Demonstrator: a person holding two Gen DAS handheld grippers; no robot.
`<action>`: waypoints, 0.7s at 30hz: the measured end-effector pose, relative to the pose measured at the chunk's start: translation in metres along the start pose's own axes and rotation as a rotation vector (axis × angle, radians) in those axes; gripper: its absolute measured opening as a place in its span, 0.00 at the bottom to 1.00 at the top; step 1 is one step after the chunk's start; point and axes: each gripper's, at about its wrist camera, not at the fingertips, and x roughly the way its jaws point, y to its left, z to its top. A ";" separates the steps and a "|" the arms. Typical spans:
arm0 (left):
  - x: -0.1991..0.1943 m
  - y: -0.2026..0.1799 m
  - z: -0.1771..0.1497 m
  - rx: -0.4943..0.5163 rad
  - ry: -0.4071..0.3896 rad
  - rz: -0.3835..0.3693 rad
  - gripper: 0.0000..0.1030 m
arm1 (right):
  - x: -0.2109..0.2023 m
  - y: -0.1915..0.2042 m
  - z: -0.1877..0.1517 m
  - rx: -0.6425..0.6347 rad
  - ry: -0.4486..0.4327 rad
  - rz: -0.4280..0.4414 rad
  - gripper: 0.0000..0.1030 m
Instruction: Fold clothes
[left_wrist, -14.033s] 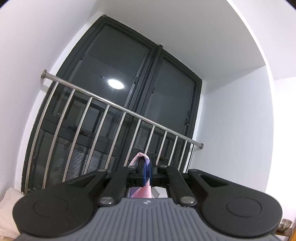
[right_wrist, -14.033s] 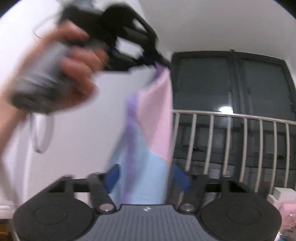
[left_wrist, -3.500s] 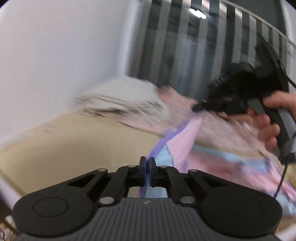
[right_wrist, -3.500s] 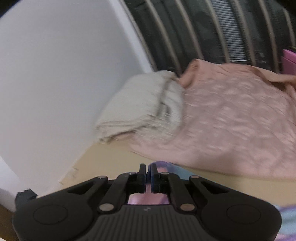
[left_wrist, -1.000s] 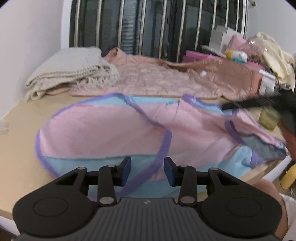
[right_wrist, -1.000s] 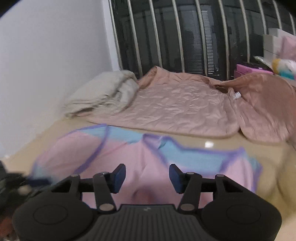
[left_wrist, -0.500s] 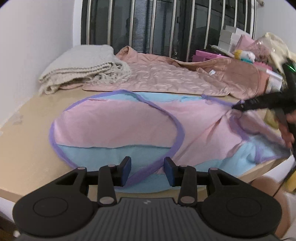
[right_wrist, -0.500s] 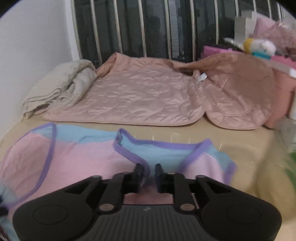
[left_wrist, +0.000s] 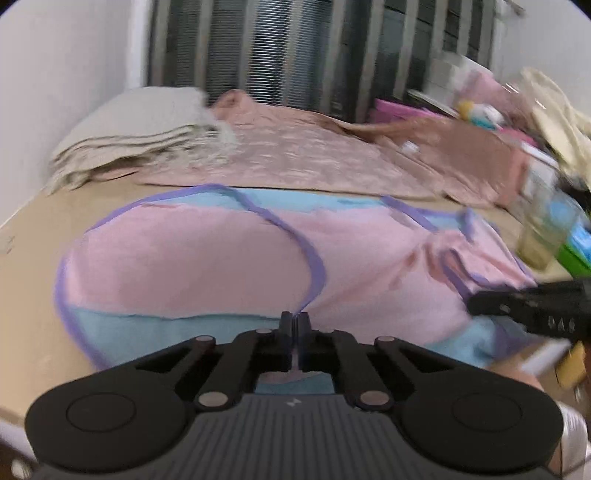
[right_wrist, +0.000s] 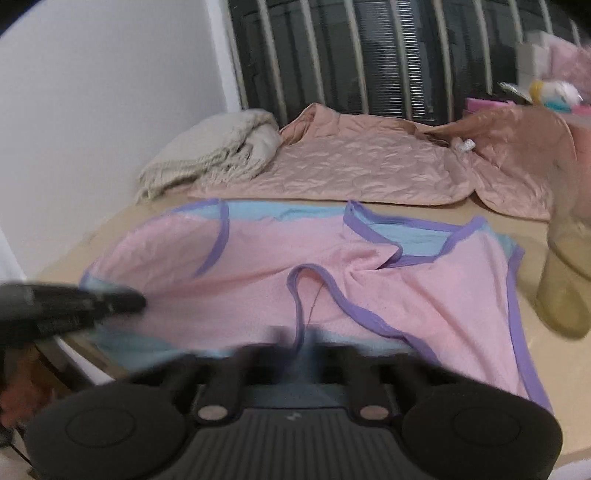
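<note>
A pink garment (left_wrist: 184, 266) with light-blue panels and purple trim lies spread flat on the beige table (left_wrist: 29, 251). My left gripper (left_wrist: 294, 325) is shut on its near edge, where a purple trim line ends. In the right wrist view the same garment (right_wrist: 258, 258) fills the middle. My right gripper (right_wrist: 295, 343) is blurred there, with its fingers pressed together over a purple trim loop at the near hem. The right gripper's tip (left_wrist: 472, 304) rests on the garment's right side, and the left gripper's tip (right_wrist: 110, 302) on its left side.
A folded beige knit blanket (left_wrist: 140, 125) and a peach quilted jacket (left_wrist: 295, 155) lie behind the garment, by the barred window. A yellowish jar (right_wrist: 565, 295) and a green box (left_wrist: 576, 254) stand at the right edge. A white wall runs along the left.
My left gripper has closed from open onto the garment's near edge. The right gripper has dropped lower onto the right side of the near hem, and its view has blurred.
</note>
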 end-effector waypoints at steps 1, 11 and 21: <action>-0.001 0.006 0.000 -0.031 0.002 0.011 0.02 | -0.002 0.001 0.000 -0.003 -0.005 -0.004 0.00; -0.029 0.025 -0.012 0.130 -0.071 -0.087 0.43 | -0.046 0.006 -0.015 -0.215 -0.093 0.070 0.44; -0.035 0.027 -0.031 0.229 -0.044 -0.115 0.43 | -0.018 0.013 -0.020 -0.222 0.009 0.141 0.05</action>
